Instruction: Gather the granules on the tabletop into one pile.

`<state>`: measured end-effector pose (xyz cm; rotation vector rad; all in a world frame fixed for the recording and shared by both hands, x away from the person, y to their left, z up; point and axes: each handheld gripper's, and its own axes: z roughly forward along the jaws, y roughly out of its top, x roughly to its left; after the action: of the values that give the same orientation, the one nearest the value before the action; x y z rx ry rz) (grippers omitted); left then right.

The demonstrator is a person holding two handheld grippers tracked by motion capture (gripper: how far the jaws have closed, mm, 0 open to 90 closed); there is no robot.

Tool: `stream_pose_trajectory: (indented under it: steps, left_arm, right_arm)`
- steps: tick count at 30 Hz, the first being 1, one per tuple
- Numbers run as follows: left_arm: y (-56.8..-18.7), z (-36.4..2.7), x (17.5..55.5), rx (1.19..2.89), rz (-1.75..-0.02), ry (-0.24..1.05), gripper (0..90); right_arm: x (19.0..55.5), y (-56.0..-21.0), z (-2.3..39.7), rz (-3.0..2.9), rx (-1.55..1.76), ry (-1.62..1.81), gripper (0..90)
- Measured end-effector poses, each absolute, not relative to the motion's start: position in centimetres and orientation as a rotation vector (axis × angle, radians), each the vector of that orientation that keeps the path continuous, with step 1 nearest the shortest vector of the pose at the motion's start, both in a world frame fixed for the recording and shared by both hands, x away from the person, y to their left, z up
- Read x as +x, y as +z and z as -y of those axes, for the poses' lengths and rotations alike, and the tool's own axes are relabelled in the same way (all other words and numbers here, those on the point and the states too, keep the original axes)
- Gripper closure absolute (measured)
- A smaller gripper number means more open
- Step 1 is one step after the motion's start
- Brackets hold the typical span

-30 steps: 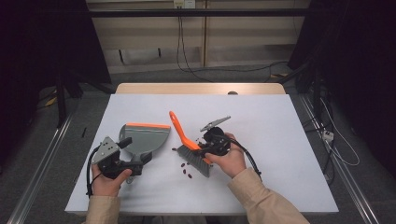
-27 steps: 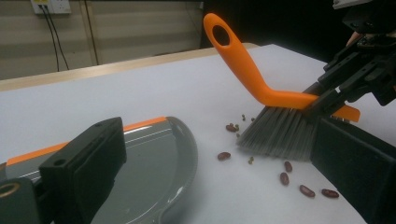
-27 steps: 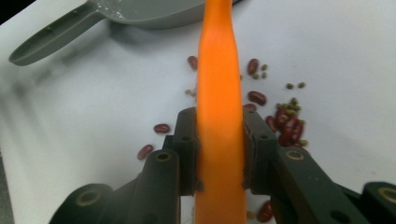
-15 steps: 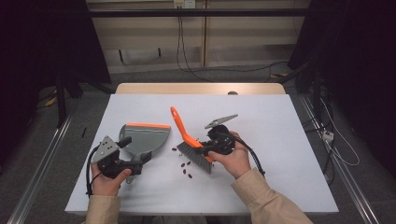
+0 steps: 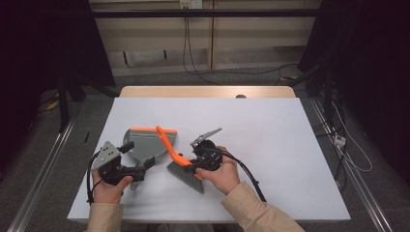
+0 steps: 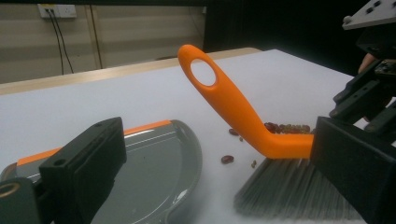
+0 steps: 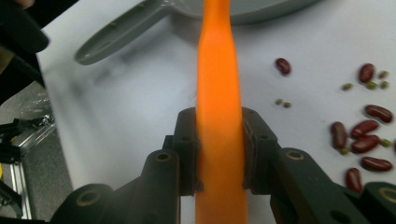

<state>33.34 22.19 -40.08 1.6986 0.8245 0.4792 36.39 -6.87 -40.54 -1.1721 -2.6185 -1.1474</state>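
I have the right gripper clamped on the orange plastic handle of the small hand brush with grey bristles; in the right gripper view both pads press flat against the sides of the orange handle. The brush stands just to the right of the grey plastic dustpan with an orange front lip, its bristles down on the white bench and its looped handle end leaning up and over towards the dustpan.

My left gripper sits at the near side of the dustpan, at the pan's handle end. I cannot tell whether its jaws are together or apart on that handle: in the left gripper view one black jaw covers the dustpan edge and the other stands off to the right in front of the brush bristles.

A scatter of dark red kidney beans mixed with small green beans lies on the bench on the far side of the brush from the dustpan, and a few strays lie between the dustpan's rim and the bristles
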Motion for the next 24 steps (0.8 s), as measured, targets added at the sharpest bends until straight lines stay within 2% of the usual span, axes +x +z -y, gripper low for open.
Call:
stream_pose_trajectory:
  steps: [11, 24]
  left_arm:
    - [-40.1, -22.2, 33.3, 1.698, -0.825, 0.481, 3.6]
    - [-40.1, -22.1, 33.4, 1.701, -0.823, 0.481, 3.5]
  right_arm:
    - [37.6, -40.8, 9.1, 2.601, -1.282, -1.132, 71.2]
    - [39.2, -40.9, 13.7, 2.564, -1.459, -1.146, 71.1]
